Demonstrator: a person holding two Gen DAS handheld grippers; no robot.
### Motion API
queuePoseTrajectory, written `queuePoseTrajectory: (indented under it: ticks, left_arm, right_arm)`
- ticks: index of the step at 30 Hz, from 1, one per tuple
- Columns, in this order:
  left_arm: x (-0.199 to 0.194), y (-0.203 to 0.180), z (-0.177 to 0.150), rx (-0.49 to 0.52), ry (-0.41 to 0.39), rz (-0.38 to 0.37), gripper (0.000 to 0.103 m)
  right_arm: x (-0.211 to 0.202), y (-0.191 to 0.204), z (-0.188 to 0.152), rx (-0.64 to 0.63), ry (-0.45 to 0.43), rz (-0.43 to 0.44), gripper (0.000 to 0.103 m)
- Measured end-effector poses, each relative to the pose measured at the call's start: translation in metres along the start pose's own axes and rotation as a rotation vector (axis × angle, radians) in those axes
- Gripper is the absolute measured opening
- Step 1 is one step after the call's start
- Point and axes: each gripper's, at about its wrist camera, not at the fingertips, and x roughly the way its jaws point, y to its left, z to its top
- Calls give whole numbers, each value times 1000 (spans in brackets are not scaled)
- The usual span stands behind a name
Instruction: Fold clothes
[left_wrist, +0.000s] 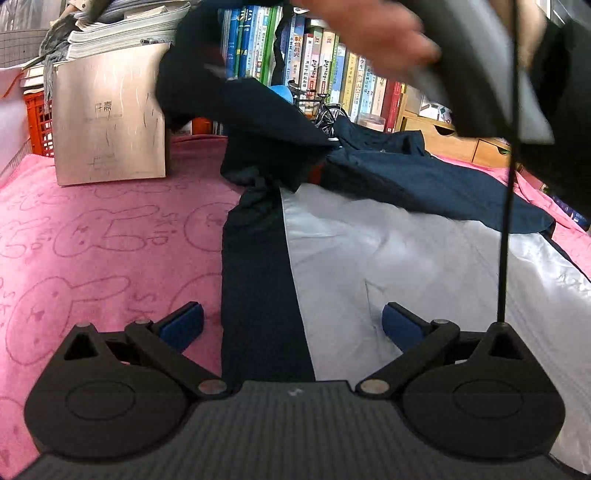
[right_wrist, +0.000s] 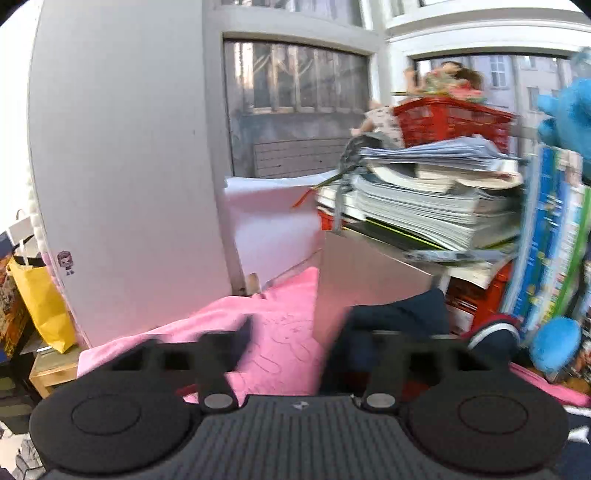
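A navy and white jacket (left_wrist: 369, 251) lies spread on the pink bunny-print towel (left_wrist: 92, 240). Its navy upper part is bunched at the back, and one navy sleeve (left_wrist: 192, 74) is up in the air at the upper left, blurred. My left gripper (left_wrist: 291, 325) is open low over the jacket's near edge, straddling the seam between the navy band and the white panel, gripping nothing. My right gripper (right_wrist: 295, 343) is open and blurred, with only pink towel (right_wrist: 280, 343) showing between its fingers. Navy cloth (right_wrist: 402, 314) lies just beyond its right finger. A person's hand (left_wrist: 376, 37) holds the right gripper's handle above the jacket.
A cardboard box (left_wrist: 110, 118) stands on the towel at the back left, with stacked papers (right_wrist: 424, 199) and a red crate (right_wrist: 454, 122) above it. A row of books (left_wrist: 314, 62) lines the back. A black cable (left_wrist: 506, 229) hangs at the right. A wall and windows lie to the left.
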Motion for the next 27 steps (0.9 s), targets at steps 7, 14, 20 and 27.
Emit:
queuePoseTrajectory:
  ticks: [7, 14, 20, 27]
  left_arm:
    - [0, 1, -1, -2, -2, 2, 103]
    - [1, 0, 1, 10, 4, 16, 103]
    - [3, -3, 1, 24, 9, 34, 103]
    - [5, -5, 1, 38, 15, 52, 103]
  right_arm:
    - [-48, -80, -54, 94, 113, -414, 81]
    - [-64, -118, -122, 64, 304, -643, 86]
    - [-76, -109, -159, -115, 427, -663, 95]
    - [-72, -132, -171, 24, 369, -783, 11]
